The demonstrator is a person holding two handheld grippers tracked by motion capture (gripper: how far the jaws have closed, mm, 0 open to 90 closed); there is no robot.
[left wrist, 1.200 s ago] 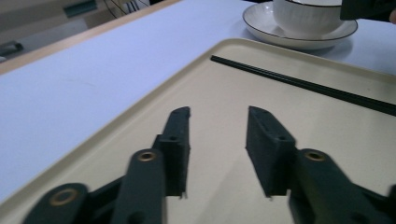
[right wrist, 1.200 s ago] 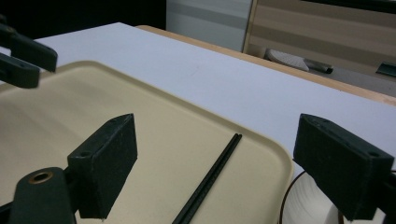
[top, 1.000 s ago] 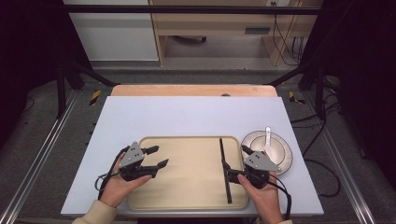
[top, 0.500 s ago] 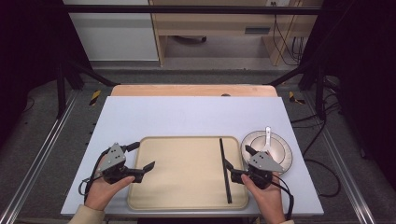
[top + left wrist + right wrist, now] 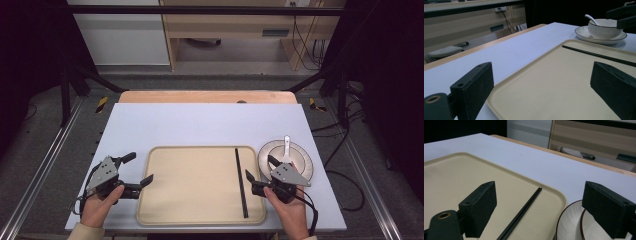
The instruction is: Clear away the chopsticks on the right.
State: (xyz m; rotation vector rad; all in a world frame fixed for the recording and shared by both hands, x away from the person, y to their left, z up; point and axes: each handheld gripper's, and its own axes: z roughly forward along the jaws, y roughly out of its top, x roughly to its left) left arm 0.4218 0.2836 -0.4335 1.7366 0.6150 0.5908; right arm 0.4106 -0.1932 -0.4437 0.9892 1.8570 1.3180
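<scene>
**High view: two open hand-held grippers at either side of a beige tray**

High view, looking down on a pale blue-white table [image 5: 200,120]. A person's two hands come in from the bottom edge, each holding a black two-jaw gripper.

The left gripper [image 5: 136,170] sits at the left edge of the tray, pointing right. Its jaws have just been opening and now stand wide, with nothing between them. In the left gripper view, one jaw hangs over the bare table and the other over the tray's surface, so the tray's rim runs between them untouched.

The right gripper [image 5: 260,169] is at the tray's right side, with jaws spread wide and nothing held. In the right gripper view, one jaw sits over the tray and the other over the plate, with the chopsticks lying on the tray between them.

The tray [image 5: 190,210] is a beige rectangle with rounded corners, lying flat near the front edge of the table between the two hands. A pair of black chopsticks [image 5: 241,180] lies on its right part, running front to back.

Just right of the tray stands a white plate [image 5: 306,161] with a dark rim. The left gripper view shows a white bowl [image 5: 604,29] on it, with a white spoon [image 5: 591,19] resting inside.

Beyond the table are a wooden edge strip, a grey floor and light wooden furniture.
</scene>
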